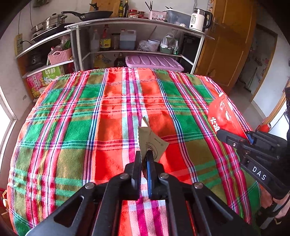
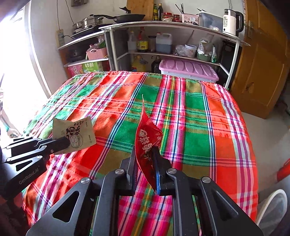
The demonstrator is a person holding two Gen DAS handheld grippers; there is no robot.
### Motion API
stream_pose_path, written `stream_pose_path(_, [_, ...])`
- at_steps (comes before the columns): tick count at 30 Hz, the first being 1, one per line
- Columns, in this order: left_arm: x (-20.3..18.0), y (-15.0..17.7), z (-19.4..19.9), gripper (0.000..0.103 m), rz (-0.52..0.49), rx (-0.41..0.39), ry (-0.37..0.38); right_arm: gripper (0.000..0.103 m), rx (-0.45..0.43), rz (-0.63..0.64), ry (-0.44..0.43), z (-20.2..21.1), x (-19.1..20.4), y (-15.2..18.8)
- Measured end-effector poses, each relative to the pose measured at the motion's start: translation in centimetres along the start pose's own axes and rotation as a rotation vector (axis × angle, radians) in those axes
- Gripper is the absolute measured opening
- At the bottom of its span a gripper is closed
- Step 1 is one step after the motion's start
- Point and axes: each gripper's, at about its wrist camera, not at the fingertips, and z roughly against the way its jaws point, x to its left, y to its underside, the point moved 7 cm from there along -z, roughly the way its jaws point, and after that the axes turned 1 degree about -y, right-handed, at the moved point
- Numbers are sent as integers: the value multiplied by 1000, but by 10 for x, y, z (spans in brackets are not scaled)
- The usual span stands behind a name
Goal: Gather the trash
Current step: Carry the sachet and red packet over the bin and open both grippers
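— Where's the trash?

— Both pieces are off the table. The tan paper wrapper is pinched in the left gripper, jaws closed tight on its lower edge, so it stands up above the plaid tablecloth. From the other side you can read dark printing and a round drawing on it.

— And the red one?

— The red snack wrapper is clamped in the right gripper, jaws shut on it, its pointed end sticking up and away. It's held near the table's right edge, well apart from the tan one.

— Anything else around?

— A shelf unit behind the table, with a white kettle, a black pan and a purple-lidded bin. A white basket rim shows low on the right, off the table.
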Motion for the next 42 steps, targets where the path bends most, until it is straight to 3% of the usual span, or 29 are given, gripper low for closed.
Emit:
stream_pose_path(12, [-41, -12, 25, 4, -46, -60, 78, 15, -51, -39, -3, 30, -14, 4])
stream_pose_path(21, [-94, -14, 37, 4, -120, -79, 123, 15, -85, -113, 48, 67, -55, 21])
stream_pose_path(24, [-117, -15, 42, 4, -165, -102, 121, 15, -102, -142, 75, 84, -73, 29])
stream_pose_path(42, [-289, 4, 49, 5, -377, -80, 342, 15, -137, -339, 306, 179, -201, 107])
